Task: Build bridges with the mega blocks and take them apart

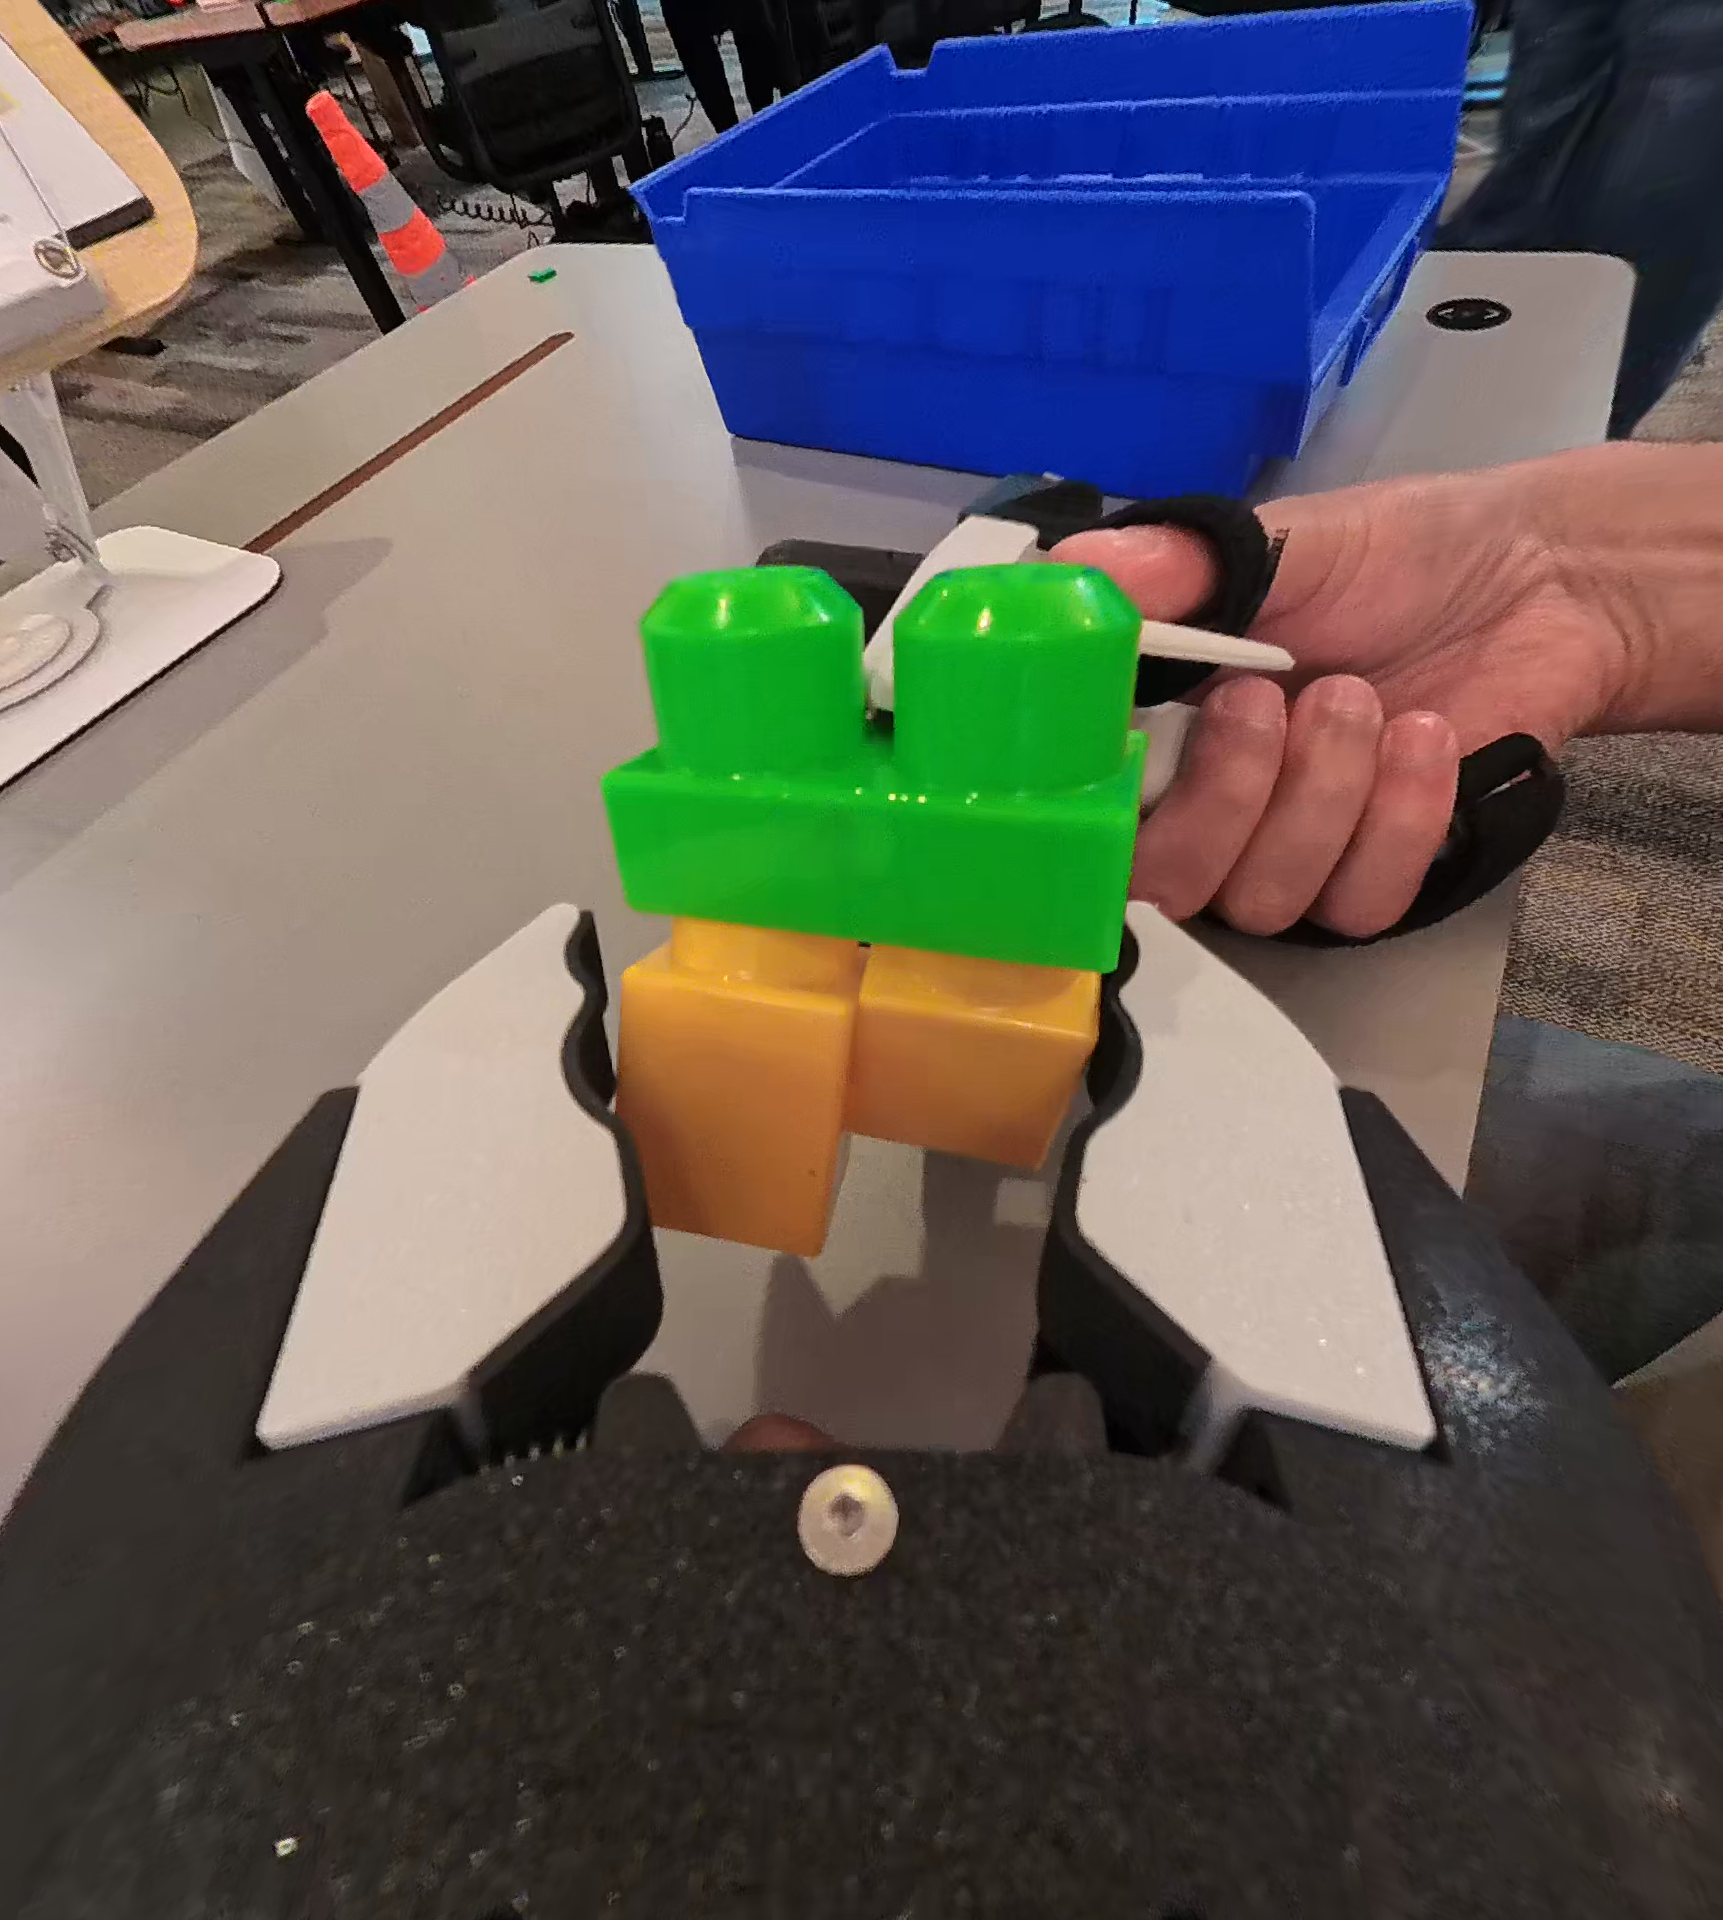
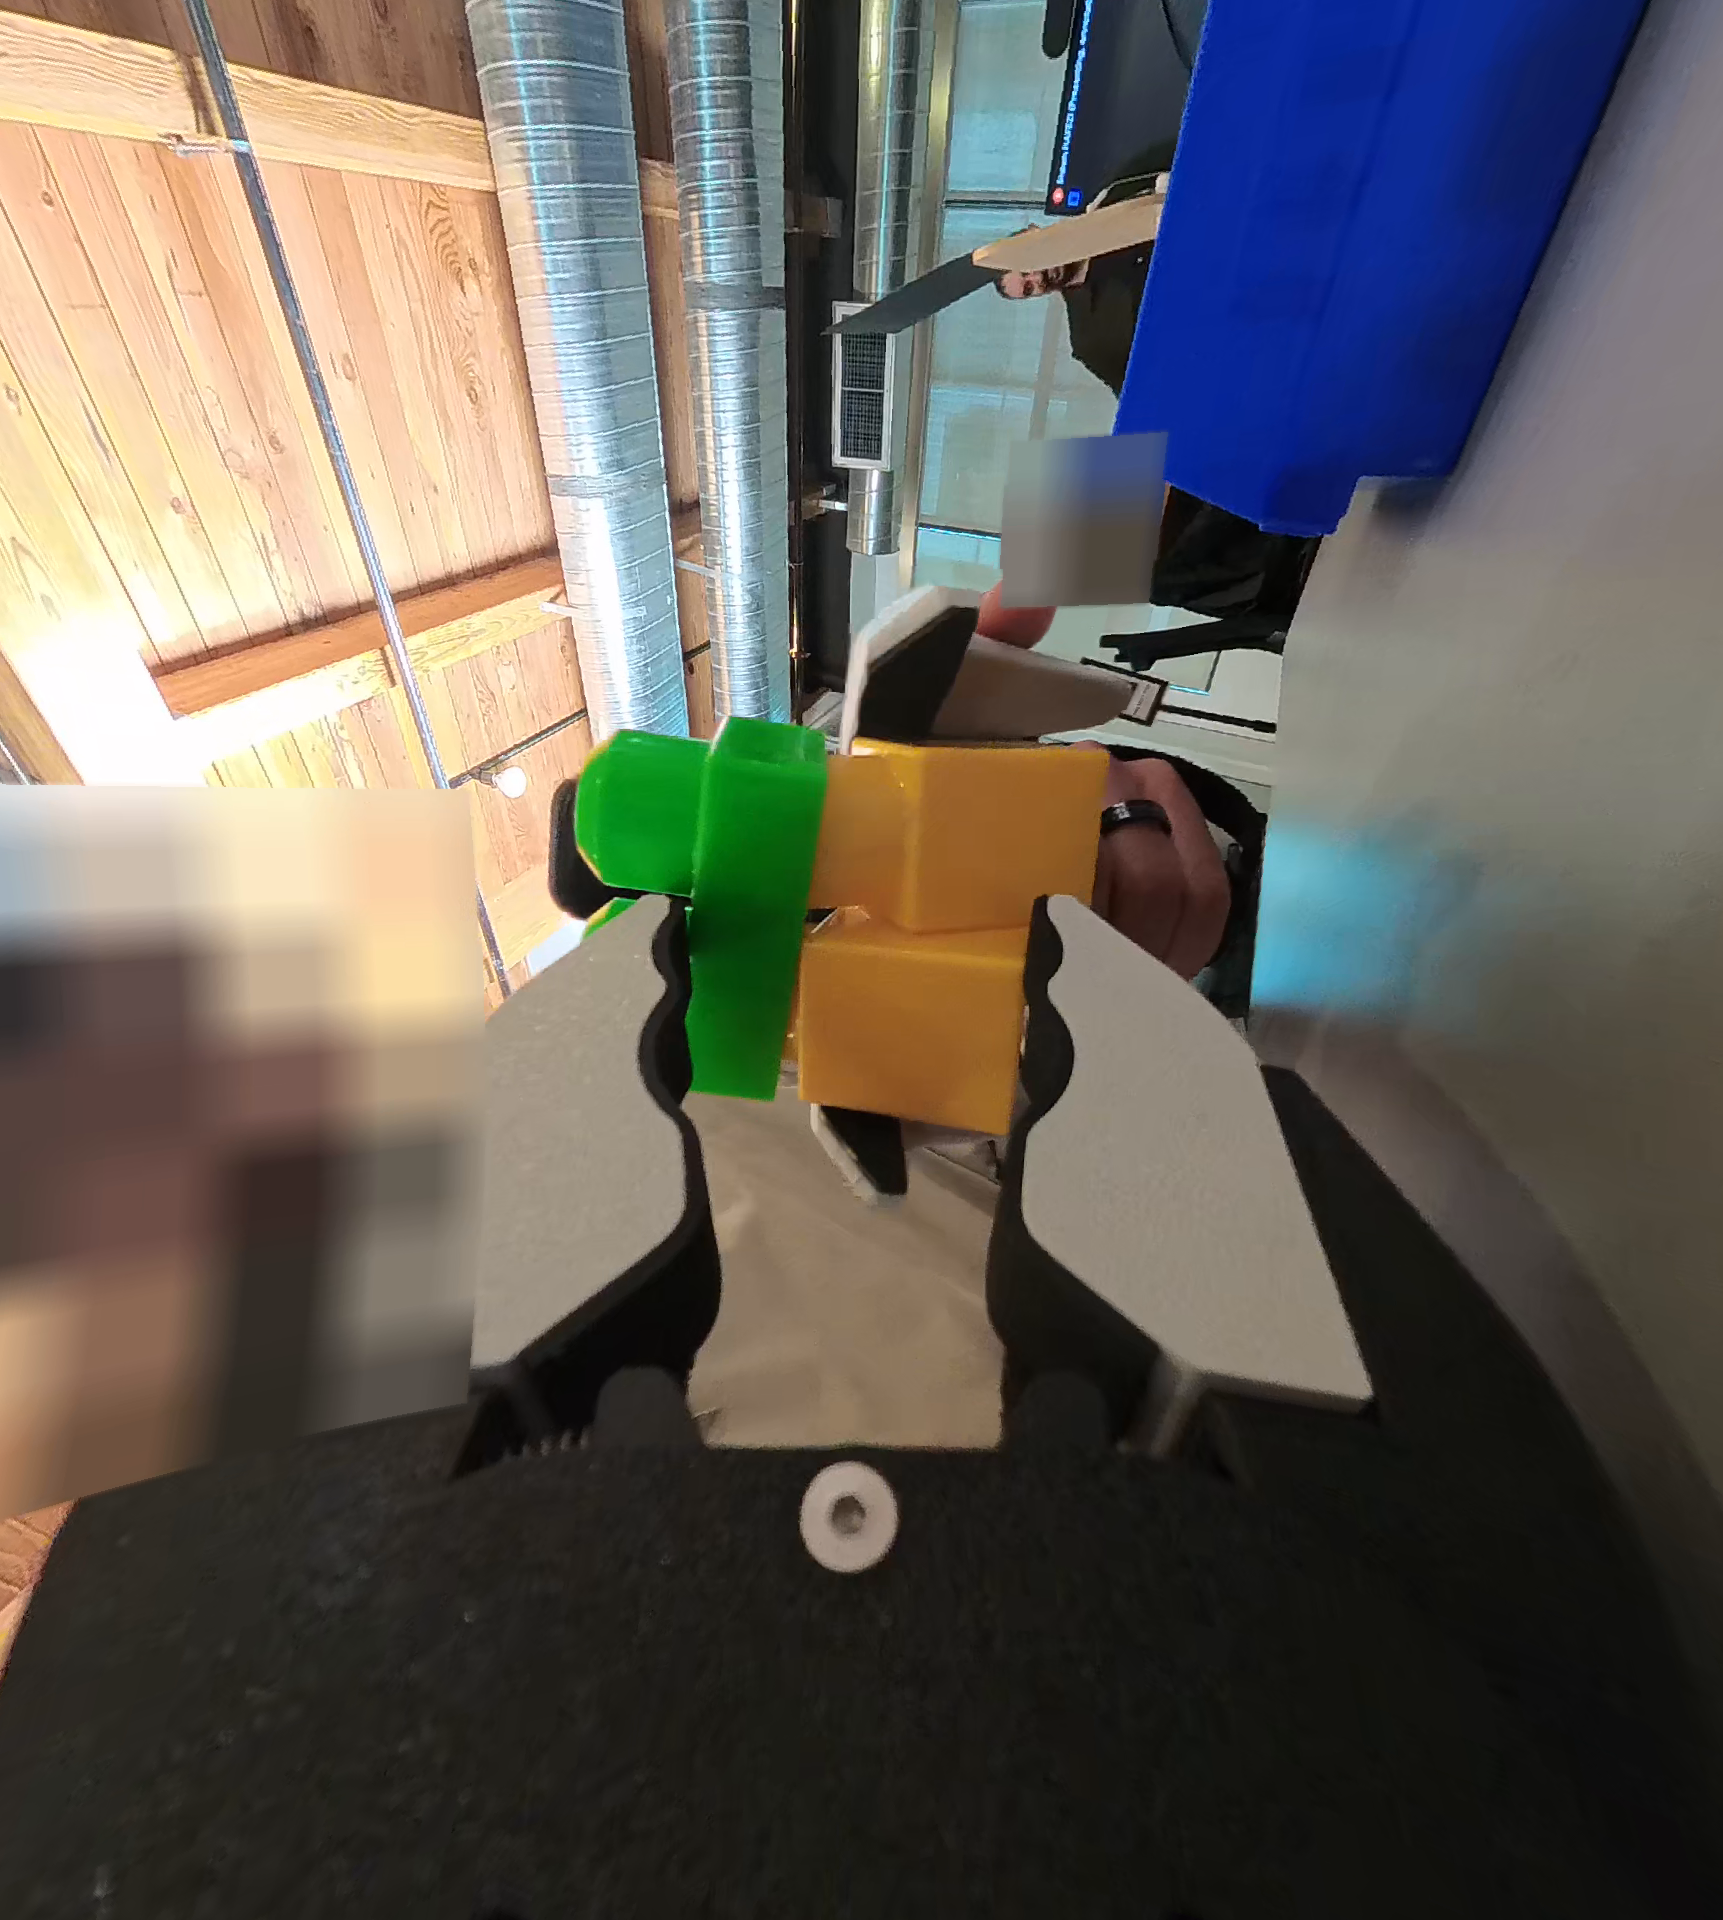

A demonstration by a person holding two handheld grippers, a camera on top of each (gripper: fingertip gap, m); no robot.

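A green two-stud block (image 1: 867,862) sits across two yellow blocks (image 1: 743,1091), forming a small bridge held above the grey table (image 1: 317,831). My left gripper (image 1: 857,1008) is shut on the two yellow blocks, one pad on each outer side. My right gripper (image 2: 852,956) is rolled on its side and closes over the bridge from behind. One pad is on the green block (image 2: 743,966) and the other on a yellow block's (image 2: 909,1018) base. One of its fingers (image 1: 982,545) shows behind the green studs, with the hand (image 1: 1356,675) holding it.
A blue bin (image 1: 1044,312) stands at the table's far side, just behind the right hand, and shows in the right wrist view (image 2: 1356,260). A white stand base (image 1: 140,592) sits at the left. An orange cone (image 1: 389,197) stands on the floor beyond. Less than 4 cm separates the two grippers' tips.
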